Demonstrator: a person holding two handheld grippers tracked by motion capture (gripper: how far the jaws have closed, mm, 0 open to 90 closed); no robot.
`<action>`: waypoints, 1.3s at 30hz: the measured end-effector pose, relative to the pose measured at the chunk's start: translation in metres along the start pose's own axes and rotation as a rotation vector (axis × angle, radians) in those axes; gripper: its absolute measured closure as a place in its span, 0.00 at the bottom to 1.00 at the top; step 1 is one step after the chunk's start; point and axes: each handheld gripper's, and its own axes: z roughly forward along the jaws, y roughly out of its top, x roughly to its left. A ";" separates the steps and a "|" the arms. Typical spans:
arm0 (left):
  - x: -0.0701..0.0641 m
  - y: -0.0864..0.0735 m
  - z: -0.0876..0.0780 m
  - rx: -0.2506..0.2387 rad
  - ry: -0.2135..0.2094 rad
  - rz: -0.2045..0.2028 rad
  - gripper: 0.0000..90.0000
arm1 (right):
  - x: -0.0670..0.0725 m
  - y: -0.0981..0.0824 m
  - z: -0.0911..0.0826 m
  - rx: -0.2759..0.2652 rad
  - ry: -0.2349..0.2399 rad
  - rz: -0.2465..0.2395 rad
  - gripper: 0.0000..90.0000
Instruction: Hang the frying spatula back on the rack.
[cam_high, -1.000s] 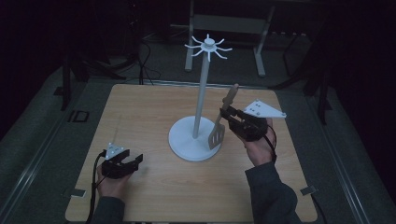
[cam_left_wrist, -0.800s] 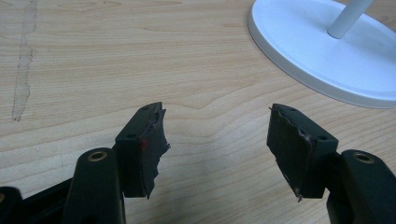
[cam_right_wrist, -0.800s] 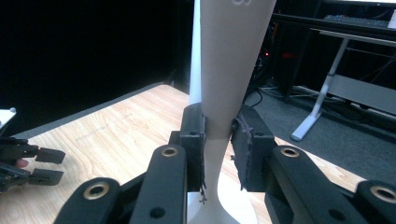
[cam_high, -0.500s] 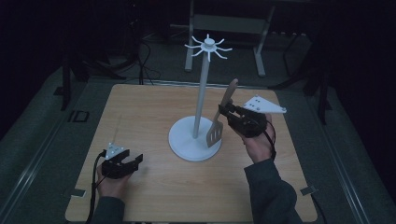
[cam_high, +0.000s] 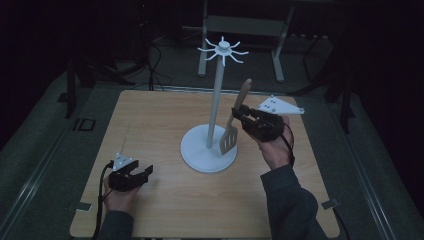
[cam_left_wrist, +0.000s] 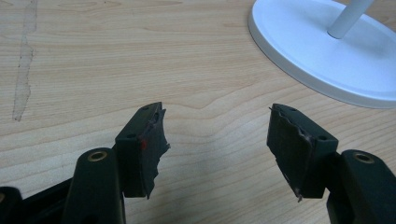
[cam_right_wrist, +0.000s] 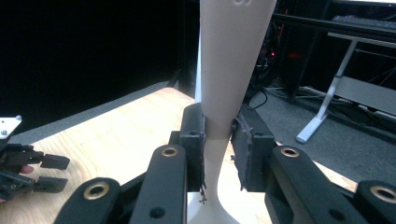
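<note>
Room past the table (cam_high: 165, 125) is dark, back area hard to read. In the right gripper view the spatula (cam_right_wrist: 229, 70) is cut off at the top edge, its handle end out of frame, and its lower part drops behind the jaws, so the blade is hidden there. In the left gripper view the stand base (cam_left_wrist: 327, 51) is cropped at top and right, and the pole (cam_left_wrist: 348, 18) shows as a short stub.

In the high view the spatula (cam_high: 234, 125) hangs above the table just right of the stand (cam_high: 215, 105), at about 3 o'clock from the pole, its slotted blade low over the base rim; contact with the base is unclear. Long axis is near upright, handle tip up toward 1 o'clock, blade down toward 7 o'clock.

Right gripper (cam_high: 250, 120) is clamped on the spatula's handle, both pads pressed to its sides in the right gripper view (cam_right_wrist: 218, 154). Left gripper (cam_high: 137, 175) sits low at the table's 7 o'clock corner, well apart from the stand, jaws spread wide with bare wood between them (cam_left_wrist: 217, 140). The hooks (cam_high: 223, 49) on top of the stand are all bare.
</note>
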 end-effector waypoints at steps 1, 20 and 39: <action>0.000 0.000 0.000 0.000 0.000 0.000 0.41 | 0.000 0.001 0.000 0.000 -0.001 0.001 0.83; 0.000 0.000 0.000 0.000 -0.002 -0.001 0.41 | -0.005 0.019 0.005 0.006 0.017 0.005 0.83; 0.001 0.000 0.000 -0.002 -0.002 -0.003 0.41 | -0.008 0.037 0.012 0.016 0.015 -0.002 0.83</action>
